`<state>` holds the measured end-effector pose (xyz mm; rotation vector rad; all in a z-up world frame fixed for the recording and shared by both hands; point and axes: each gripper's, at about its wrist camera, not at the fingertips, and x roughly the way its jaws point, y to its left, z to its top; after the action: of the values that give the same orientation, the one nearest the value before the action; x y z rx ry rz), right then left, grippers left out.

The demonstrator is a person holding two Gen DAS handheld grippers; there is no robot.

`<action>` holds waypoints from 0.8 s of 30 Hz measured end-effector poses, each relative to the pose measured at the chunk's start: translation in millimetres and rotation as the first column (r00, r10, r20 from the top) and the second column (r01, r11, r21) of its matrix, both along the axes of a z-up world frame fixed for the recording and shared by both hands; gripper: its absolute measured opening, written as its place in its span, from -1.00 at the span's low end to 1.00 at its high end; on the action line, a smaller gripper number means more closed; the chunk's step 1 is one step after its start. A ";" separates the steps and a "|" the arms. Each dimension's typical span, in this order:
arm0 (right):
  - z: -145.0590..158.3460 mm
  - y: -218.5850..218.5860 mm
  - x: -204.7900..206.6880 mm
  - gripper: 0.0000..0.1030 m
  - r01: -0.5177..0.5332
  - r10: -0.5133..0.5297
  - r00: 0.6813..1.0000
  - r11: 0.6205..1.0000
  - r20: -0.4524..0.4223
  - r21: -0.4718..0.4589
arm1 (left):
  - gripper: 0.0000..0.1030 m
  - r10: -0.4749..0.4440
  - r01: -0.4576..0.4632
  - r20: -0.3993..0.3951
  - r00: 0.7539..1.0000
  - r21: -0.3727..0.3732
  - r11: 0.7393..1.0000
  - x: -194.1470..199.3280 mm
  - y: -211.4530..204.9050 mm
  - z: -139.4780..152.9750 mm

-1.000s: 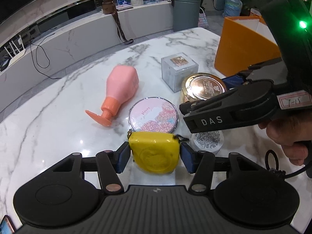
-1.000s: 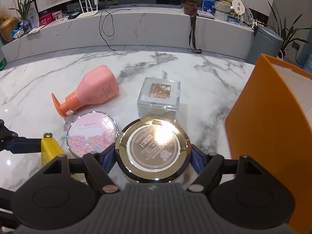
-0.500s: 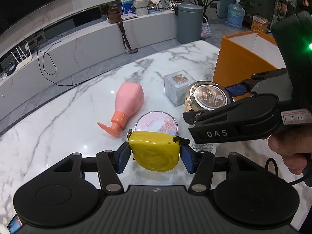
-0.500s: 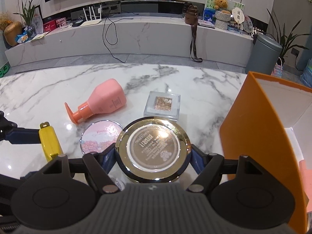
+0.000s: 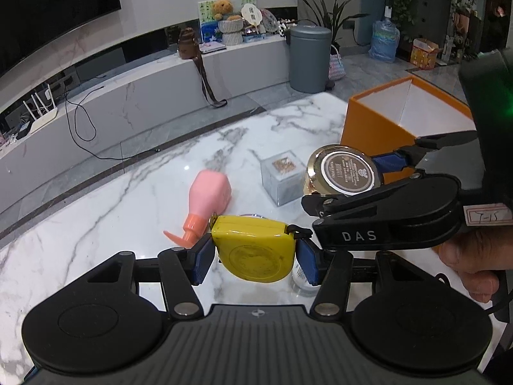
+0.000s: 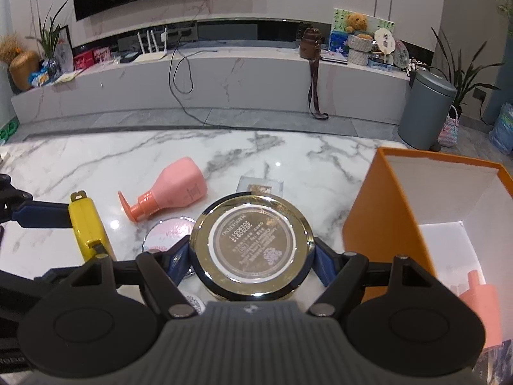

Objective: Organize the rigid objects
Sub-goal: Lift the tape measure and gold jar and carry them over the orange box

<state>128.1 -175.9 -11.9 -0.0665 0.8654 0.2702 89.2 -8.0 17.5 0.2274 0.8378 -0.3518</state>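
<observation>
Left gripper (image 5: pixel 255 258) clamps the yellow tape measure (image 5: pixel 255 250), right gripper (image 6: pixel 251 258) the gold-lidded jar (image 6: pixel 251 240), both above the table (image 6: pixel 288 160); each should clear the orange box (image 6: pixel 384 224) wall before release.

We see the left gripper (image 5: pixel 255 258) pitched downward over the table, its two blue pads (image 5: pixel 202 261) pressed on either flank of a yellow tape measure (image 5: pixel 256 250) held clear of the surface. The right gripper (image 6: pixel 251 253) is likewise tilted down, its jaws clamped on opposite sides of a round gold-rimmed jar (image 6: pixel 251 245). In the left wrist view the right gripper stands just to the right and slightly ahead, and we see a hand (image 5: pixel 474 263) wrapped around its handle at the frame edge.
</observation>
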 end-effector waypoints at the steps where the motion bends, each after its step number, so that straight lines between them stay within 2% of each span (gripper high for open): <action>1: 2.5 -2.5 -1.0 0.46 0.004 -0.004 1.000 1.000 0.005 0.003 | 0.23 0.001 -0.001 0.002 1.000 -0.003 1.000 -0.5 -0.3 1.8; 17: 42.0 -48.1 -18.5 0.46 0.053 -0.058 0.995 0.996 0.077 0.072 | 0.23 -0.007 0.008 0.047 0.999 -0.024 1.000 -8.0 -25.3 23.9; 24: 46.8 -71.6 -22.8 0.46 0.086 -0.094 0.992 0.991 0.081 0.098 | 0.23 -0.033 0.036 0.061 0.998 -0.037 0.999 -10.6 -47.0 29.5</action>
<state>105.3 -247.5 34.9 0.0489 0.7674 0.2222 78.5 -55.0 47.1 0.2158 0.7679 -0.3913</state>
